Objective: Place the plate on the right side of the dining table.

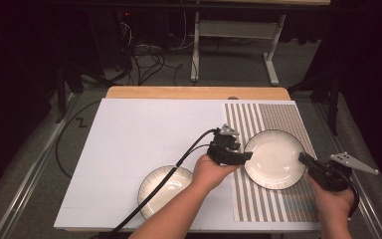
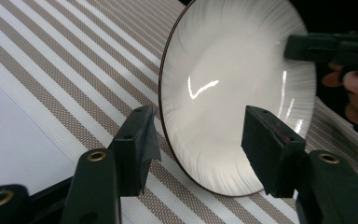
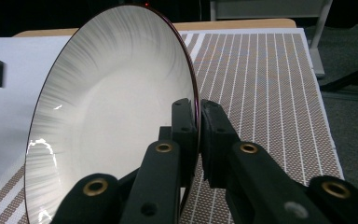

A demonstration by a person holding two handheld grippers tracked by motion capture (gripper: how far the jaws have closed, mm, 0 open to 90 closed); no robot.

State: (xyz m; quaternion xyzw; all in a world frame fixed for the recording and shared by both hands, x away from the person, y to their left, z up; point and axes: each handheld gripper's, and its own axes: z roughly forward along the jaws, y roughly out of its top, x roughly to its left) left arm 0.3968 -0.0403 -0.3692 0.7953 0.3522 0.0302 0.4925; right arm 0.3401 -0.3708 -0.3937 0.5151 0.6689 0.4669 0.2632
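You work in a dark room: grey carpet floor (image 1: 229, 64), tangled cables (image 1: 146, 59) behind the wooden table (image 1: 196, 92), a white desk frame (image 1: 238, 30) beyond, black stands (image 1: 62, 84) flanking both sides.

Near plate (image 1: 165, 191) partly under the left forearm; held plate's (image 3: 116, 121) lower rim behind black jaws.

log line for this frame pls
right gripper: shut on plate rim | left gripper: open, off rim | plate over striped mat
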